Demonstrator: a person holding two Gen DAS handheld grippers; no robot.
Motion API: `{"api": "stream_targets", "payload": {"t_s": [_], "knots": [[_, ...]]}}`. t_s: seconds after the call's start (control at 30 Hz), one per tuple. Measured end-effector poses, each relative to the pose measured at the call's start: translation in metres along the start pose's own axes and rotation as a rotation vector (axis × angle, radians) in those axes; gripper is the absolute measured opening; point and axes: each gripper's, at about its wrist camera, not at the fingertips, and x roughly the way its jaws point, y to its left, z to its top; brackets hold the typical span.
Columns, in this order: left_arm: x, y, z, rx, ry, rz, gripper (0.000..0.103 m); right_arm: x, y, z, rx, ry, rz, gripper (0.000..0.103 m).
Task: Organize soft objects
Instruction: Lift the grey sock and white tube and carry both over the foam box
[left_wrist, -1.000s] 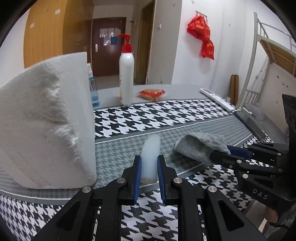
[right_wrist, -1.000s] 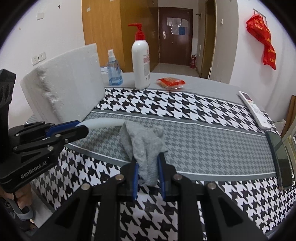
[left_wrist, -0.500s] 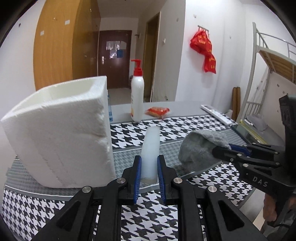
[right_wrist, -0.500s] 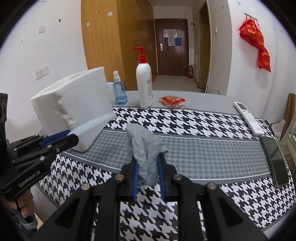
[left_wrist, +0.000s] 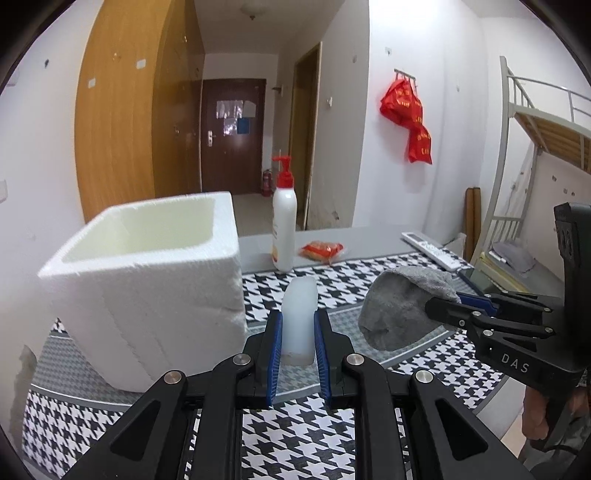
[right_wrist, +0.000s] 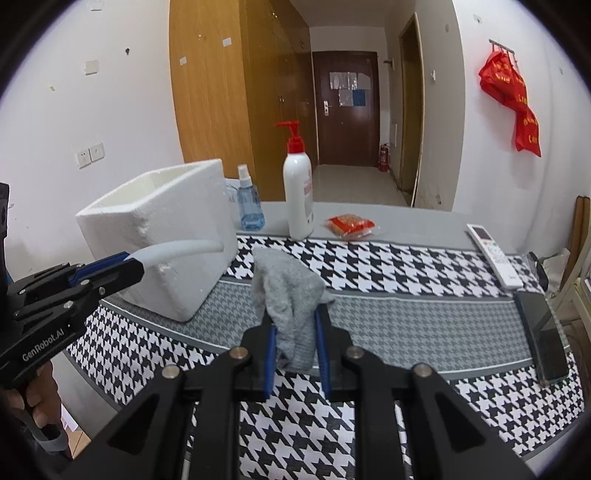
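Wrist views (seemingly parallel) over table (left_wrist: 369, 269)

- A pale, translucent soft strip (left_wrist: 298, 317) stood clamped, curving toward the white foam box (left_wrist: 147, 280).
- A crumpled grey sock (right_wrist: 288, 295) hung pinched above the table.
- The box sat open-topped.

Grey sock (right_wrist: 291, 295), white foam box (left_wrist: 147, 280), black-and-white houndstooth cloth (right_wrist: 388, 266), red-capped white bottle (right_wrist: 298, 192)

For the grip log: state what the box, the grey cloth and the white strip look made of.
Box: likely foam, white, matte, grainy chipped walls.
Cloth: soft grey knit, crumpled, fuzzy.
Strip: translucent white, smooth, bends; maybe silicone or foam.
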Motion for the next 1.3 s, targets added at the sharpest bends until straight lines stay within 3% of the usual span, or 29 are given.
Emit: {"api": "stream_targets", "payload": {"t_s": [0.5,1.3], "knots": [[-0.038,0.001,0.022,0.01,-0.111,0.049,0.019,-0.03,0.022,0.028,-0.043,-0.08,0.043,0.023],[-0.068,0.042,0.043,-0.022,-0.191,0.139,0.019,-0.04,0.057,0.061,-0.082,-0.141,0.095,0.023]]}}
